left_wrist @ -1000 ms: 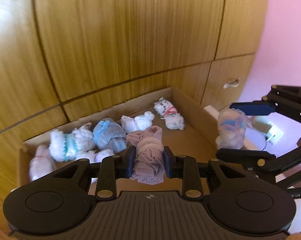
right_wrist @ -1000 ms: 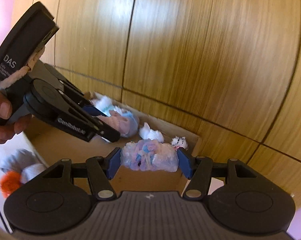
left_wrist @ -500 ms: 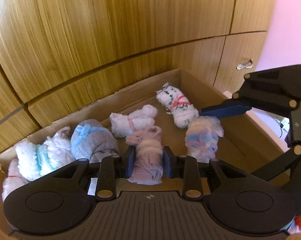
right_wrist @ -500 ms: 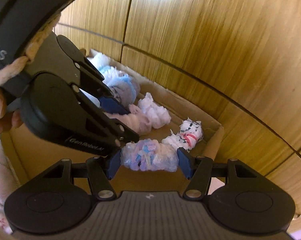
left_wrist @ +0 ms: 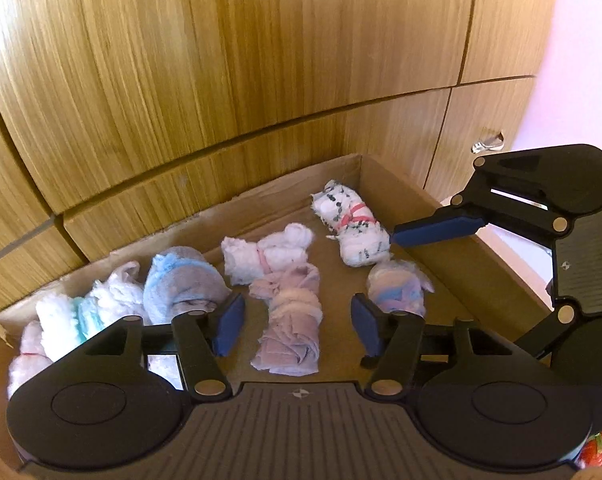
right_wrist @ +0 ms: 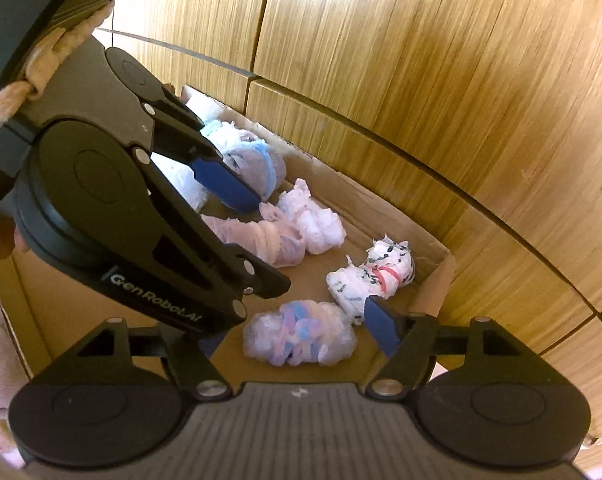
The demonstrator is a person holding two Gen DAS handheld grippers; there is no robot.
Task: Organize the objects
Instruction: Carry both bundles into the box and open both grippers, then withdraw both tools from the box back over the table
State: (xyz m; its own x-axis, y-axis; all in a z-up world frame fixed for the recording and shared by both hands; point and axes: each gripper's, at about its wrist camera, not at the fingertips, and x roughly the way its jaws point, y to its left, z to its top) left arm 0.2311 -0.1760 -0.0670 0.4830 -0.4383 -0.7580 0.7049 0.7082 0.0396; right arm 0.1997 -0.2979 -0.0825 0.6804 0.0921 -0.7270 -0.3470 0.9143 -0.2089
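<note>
A cardboard box (left_wrist: 453,248) holds several rolled cloth bundles. My left gripper (left_wrist: 297,326) is open over a mauve bundle (left_wrist: 293,320) that lies on the box floor between its fingers. My right gripper (right_wrist: 301,332) is open around a pastel blue-and-pink bundle (right_wrist: 299,332) lying on the box floor; that bundle also shows in the left wrist view (left_wrist: 397,290). A white bundle with a red band (left_wrist: 351,228) lies behind it. The left gripper body (right_wrist: 113,216) hides the right gripper's left finger in the right wrist view.
Wooden cabinet doors (left_wrist: 261,60) stand right behind the box. More bundles lie along the back: a white-pink one (left_wrist: 267,254), a grey-blue one (left_wrist: 181,284) and a white-teal one (left_wrist: 77,312). The box wall (right_wrist: 433,280) is close on the right.
Both grippers have opened. The mauve bundle and the pastel bundle, held half a second ago, now lie released on the box floor.
</note>
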